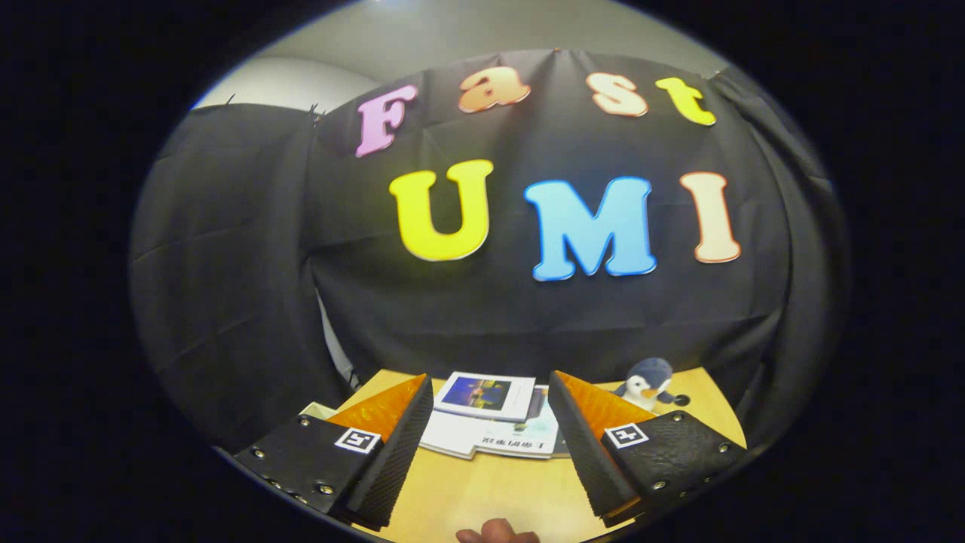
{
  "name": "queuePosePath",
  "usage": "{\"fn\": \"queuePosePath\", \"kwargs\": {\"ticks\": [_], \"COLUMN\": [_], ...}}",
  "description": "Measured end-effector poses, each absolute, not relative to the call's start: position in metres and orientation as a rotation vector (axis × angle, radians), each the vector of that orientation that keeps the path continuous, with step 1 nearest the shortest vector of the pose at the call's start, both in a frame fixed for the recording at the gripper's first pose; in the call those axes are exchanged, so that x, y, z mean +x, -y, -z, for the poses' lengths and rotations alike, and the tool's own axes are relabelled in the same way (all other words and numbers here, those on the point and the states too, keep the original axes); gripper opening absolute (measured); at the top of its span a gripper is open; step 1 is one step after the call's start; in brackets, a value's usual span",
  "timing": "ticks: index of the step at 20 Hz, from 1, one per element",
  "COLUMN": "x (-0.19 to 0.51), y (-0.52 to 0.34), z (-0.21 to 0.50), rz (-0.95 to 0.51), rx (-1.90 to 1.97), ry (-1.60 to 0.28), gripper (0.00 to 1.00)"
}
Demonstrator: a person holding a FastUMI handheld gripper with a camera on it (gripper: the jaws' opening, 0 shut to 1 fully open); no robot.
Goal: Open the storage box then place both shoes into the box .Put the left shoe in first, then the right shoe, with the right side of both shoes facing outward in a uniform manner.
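Note:
My gripper [490,396] is held up over a wooden table [482,490], tilted toward the booth's back wall. Its two fingers [392,445] stand wide apart, open, with nothing between them. Beyond the gap between the fingers lies a stack of booklets [490,415] on the table.
A small plush penguin [648,383] sits on the table just beyond the right finger, near the back wall. A fingertip of a person's hand [497,532] shows at the table's near edge. Black cloth closes off the back and both sides.

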State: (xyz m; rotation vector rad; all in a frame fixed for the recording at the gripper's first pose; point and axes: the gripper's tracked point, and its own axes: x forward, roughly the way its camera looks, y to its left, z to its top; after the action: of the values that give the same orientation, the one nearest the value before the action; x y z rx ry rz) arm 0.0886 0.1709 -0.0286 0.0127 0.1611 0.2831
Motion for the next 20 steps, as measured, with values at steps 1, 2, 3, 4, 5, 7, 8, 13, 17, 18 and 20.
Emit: {"fn": "queuePosePath", "kwargs": {"ticks": [1, 2, 3, 4, 5, 7, 8, 13, 17, 18, 20], "x": [0.089, 0.084, 0.08, 0.078, 0.079, 0.075, 0.074, 0.081, 0.093, 0.096, 0.104], "y": [-0.151, -0.136, -0.121, -0.108, -0.095, -0.078, -0.069, -0.035, -0.024, -0.023, -0.025], "z": [0.02, 0.013, 0.008, 0.008, 0.012, 0.016, 0.02, 0.028, 0.02, 0.021, 0.027], "rz": [-0.249, -0.229, -0.21, -0.191, -0.176, -0.171, -0.166, -0.16, -0.168, -0.171, -0.189], "rx": [0.018, 0.018, 0.015, -0.002, -0.017, -0.017, -0.012, 0.003, 0.01, 0.012, 0.018], "ry": [-0.102, -0.054, -0.011, 0.002, 0.01, 0.008, 0.005, -0.014, 0.015, 0.014, -0.002], "gripper": [0.93, 0.93, 0.93, 0.93, 0.93, 0.93, 0.93, 0.93, 0.93, 0.93, 0.93]}}
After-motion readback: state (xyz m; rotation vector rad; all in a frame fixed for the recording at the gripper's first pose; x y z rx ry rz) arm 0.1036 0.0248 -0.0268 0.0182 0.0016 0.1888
